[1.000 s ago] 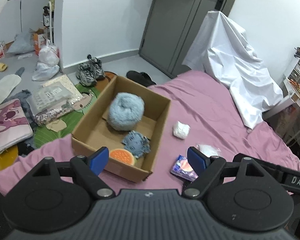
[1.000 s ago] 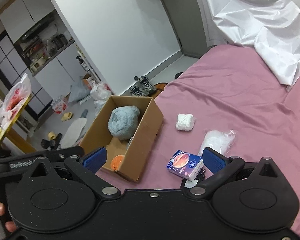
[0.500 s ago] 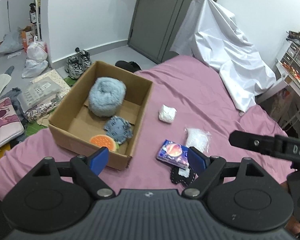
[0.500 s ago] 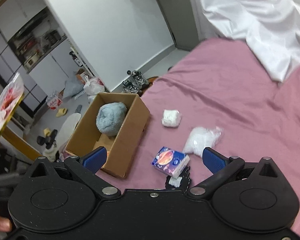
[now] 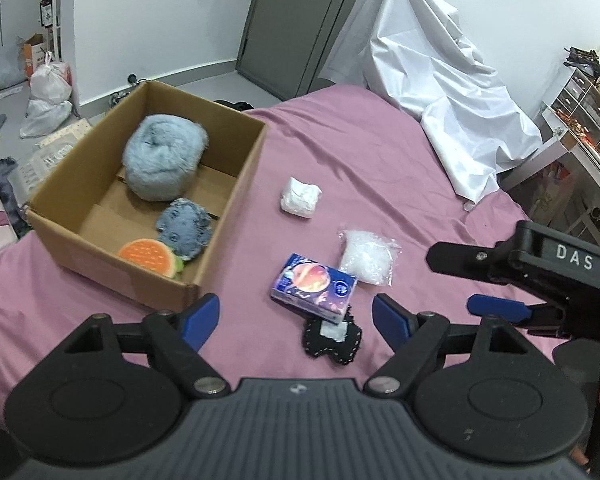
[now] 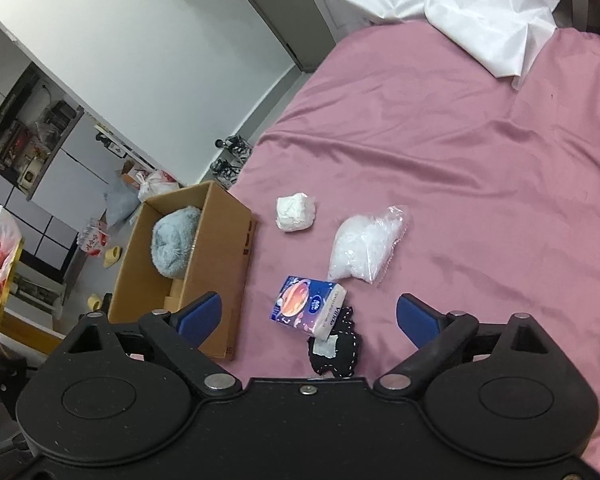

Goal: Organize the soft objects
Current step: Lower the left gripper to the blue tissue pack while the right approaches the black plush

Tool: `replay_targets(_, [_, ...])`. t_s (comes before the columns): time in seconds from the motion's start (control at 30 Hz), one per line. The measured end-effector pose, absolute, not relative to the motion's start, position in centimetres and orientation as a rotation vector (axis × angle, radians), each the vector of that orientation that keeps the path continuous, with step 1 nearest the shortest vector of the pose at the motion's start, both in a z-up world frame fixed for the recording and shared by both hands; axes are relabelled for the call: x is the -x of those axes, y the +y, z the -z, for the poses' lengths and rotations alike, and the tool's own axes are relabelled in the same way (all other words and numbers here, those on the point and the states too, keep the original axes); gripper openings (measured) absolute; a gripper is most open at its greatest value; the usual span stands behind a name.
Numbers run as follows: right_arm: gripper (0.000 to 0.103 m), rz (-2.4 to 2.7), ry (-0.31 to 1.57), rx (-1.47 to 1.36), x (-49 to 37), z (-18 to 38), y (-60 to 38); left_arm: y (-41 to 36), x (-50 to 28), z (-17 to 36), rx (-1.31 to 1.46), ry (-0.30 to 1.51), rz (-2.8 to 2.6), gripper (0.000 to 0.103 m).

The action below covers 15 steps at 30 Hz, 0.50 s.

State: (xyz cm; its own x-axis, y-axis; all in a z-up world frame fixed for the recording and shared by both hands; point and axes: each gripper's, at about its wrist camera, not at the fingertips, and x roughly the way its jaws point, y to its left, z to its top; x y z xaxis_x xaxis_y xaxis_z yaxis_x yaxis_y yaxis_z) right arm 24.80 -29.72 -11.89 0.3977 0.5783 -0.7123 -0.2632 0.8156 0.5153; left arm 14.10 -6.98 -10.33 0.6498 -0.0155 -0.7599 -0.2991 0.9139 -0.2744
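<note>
A cardboard box [image 5: 224, 208] [image 6: 220, 240] sits on the pink bed and holds a fluffy blue ball [image 5: 162, 162] [image 6: 174, 240], a small grey-blue plush [image 5: 185, 229] and an orange sponge toy [image 5: 148, 256]. On the bed to its right lie a white wad [image 5: 300, 197] [image 6: 295, 212], a clear bag of white stuffing [image 5: 366, 257] [image 6: 362, 246], a blue tissue pack [image 5: 314, 287] [image 6: 306, 306] and a black heart-shaped pad [image 5: 332, 338] [image 6: 334, 350]. My left gripper [image 5: 296, 318] and my right gripper [image 6: 308, 316] are both open and empty above the tissue pack and pad.
A white sheet [image 5: 432, 92] [image 6: 460, 12] drapes over something at the bed's far end. Bags, shoes and clutter lie on the floor [image 5: 48, 92] left of the bed. A shelf with drawers [image 5: 580, 112] stands at the right.
Both grippers have moved right, away from the box and toward the tissue pack and black pad. The right gripper has come into the left wrist view. Both jaws stayed open.
</note>
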Motion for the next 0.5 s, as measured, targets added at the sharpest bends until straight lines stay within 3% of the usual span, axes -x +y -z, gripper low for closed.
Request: replay_targets(0.5, [0.089, -0.534, 1.168, -0.399, -26.8, 15.0, -29.3, -8.8, -18.9, 15.4, 0.36, 0.919, -0.113, 0.081])
